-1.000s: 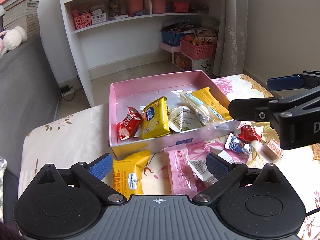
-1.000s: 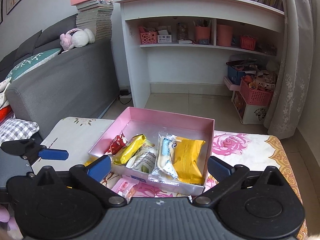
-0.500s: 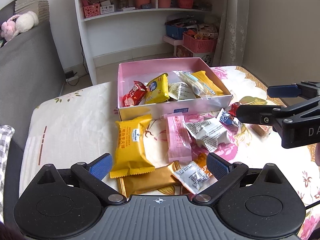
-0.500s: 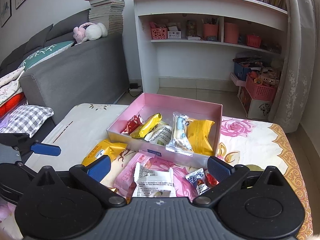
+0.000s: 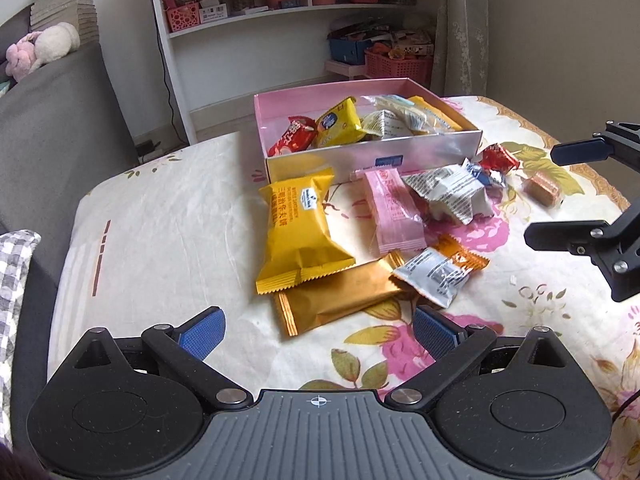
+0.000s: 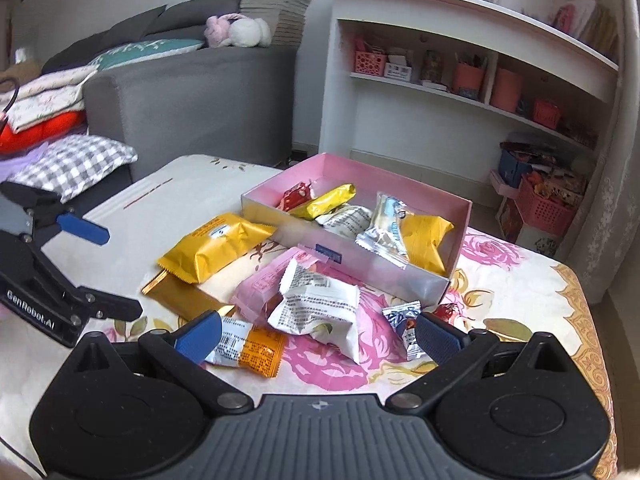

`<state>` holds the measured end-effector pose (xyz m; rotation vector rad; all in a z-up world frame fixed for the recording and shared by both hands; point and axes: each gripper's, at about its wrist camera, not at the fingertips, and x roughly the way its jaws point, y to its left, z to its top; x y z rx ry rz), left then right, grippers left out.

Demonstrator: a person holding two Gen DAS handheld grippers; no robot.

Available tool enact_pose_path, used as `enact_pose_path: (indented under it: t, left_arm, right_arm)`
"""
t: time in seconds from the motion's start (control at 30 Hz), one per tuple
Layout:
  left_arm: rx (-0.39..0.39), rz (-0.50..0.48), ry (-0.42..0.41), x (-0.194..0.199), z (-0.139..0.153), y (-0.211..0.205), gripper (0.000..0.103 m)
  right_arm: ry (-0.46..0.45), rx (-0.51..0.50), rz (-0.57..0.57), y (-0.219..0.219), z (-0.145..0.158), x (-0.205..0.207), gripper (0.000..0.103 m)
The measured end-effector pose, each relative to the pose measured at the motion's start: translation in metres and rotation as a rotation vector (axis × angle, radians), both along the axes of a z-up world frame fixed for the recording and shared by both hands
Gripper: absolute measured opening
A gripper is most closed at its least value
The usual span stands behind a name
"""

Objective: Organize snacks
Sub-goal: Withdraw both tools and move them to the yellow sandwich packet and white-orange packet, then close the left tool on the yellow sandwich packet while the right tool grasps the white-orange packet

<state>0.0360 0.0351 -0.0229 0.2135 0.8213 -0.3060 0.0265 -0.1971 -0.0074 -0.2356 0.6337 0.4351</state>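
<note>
Both jaws spread wide, empty; left gripper (image 5: 316,326) above gold wafer packet (image 5: 340,294), right gripper (image 6: 318,330) over white packet (image 6: 316,300); pink box (image 5: 372,156) just beyond; best pinching 1 packet mid-body, lifting clear of neighbours.

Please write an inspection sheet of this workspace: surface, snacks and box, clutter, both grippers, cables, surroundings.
Surface: floral cloth covers the table.
Job's things: pink box holds several packets; loose in front of it lie a yellow packet, gold packet, pink packet, white printed packet and small candies.
Clutter: nothing seen besides the snacks.
Grippers: left gripper open, empty; right gripper open, empty, above the loose packets.
Cables: a black cable runs down the wall beside the shelf.
Surroundings: grey sofa, white shelf unit, stacked books.
</note>
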Motion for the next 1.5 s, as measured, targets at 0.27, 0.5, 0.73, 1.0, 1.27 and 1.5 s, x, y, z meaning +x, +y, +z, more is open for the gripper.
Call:
enact_pose_path:
  t: [0.27, 0.5, 0.73, 1.0, 1.27, 1.5]
  left_arm:
    - [-0.009, 0.016, 0.013, 0.015, -0.021, 0.010, 0.101]
    - [-0.105, 0.063, 0.019, 0.029, -0.022, 0.012, 0.101]
    - [-0.158, 0.104, 0.007, 0.046, -0.024, 0.009, 0.101]
    - [-0.172, 0.127, -0.012, 0.064, -0.023, -0.004, 0.100]
    - [-0.184, 0.166, -0.013, 0.077, -0.026, -0.014, 0.099]
    - [-0.205, 0.186, -0.014, 0.080, -0.024, -0.015, 0.087]
  right_arm:
    - [0.150, -0.030, 0.049, 0.021, -0.036, 0.004, 0.096]
    - [0.247, 0.039, 0.008, 0.030, -0.056, 0.012, 0.096]
    - [0.223, 0.034, -0.004, 0.043, -0.060, 0.024, 0.097]
    - [0.218, 0.009, -0.011, 0.056, -0.060, 0.036, 0.097]
    - [0.213, -0.019, -0.009, 0.062, -0.061, 0.042, 0.097]
    - [0.191, -0.028, -0.001, 0.061, -0.059, 0.045, 0.083]
